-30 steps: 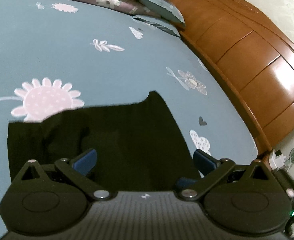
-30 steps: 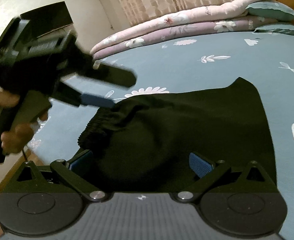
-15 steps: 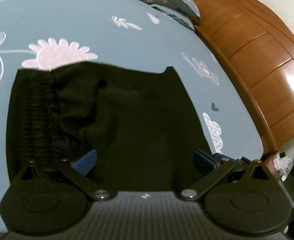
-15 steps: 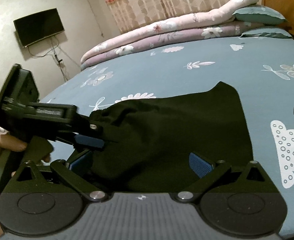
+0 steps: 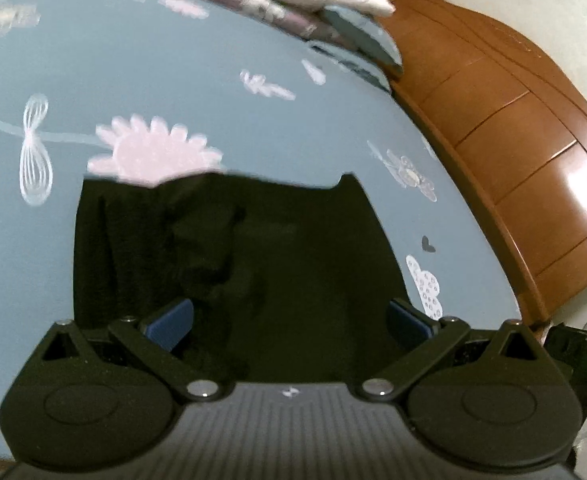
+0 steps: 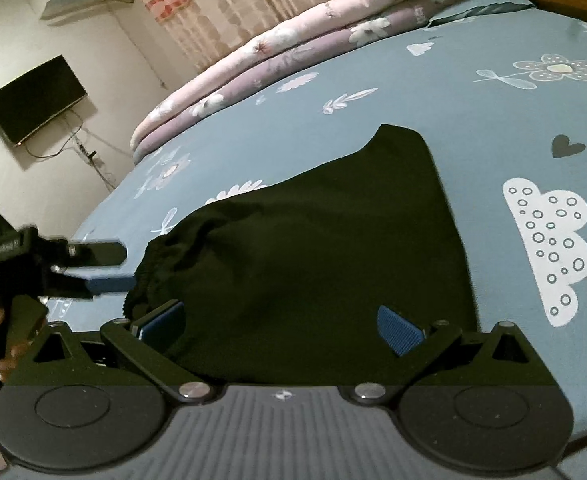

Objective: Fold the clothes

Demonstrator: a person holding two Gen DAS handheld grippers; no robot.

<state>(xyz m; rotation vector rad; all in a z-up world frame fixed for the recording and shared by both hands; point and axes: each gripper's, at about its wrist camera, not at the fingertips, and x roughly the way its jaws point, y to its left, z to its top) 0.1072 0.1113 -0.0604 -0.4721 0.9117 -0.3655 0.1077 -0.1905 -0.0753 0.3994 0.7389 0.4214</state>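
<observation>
A black garment (image 5: 253, 248) with a gathered elastic waistband (image 6: 165, 248) lies spread on the blue flowered bedsheet (image 5: 173, 80). In the left wrist view my left gripper (image 5: 289, 320) is open, its blue pads (image 5: 169, 322) wide apart over the garment's near edge. My right gripper (image 6: 279, 324) is open too, and the near edge of the garment (image 6: 313, 260) lies between its pads (image 6: 397, 328). The right wrist view also shows the left gripper (image 6: 121, 268) low at the left, held by a hand, with its fingers right beside the waistband.
Folded pink and purple quilts (image 6: 273, 56) and pillows (image 5: 361, 32) line the far side of the bed. A wooden headboard (image 5: 513, 140) runs along the right. A wall-mounted TV (image 6: 33, 100) and curtains (image 6: 221, 4) stand beyond the bed.
The left gripper has come down from above the garment to sheet level beside the waistband. The right gripper has shifted slightly. Both have stayed open.
</observation>
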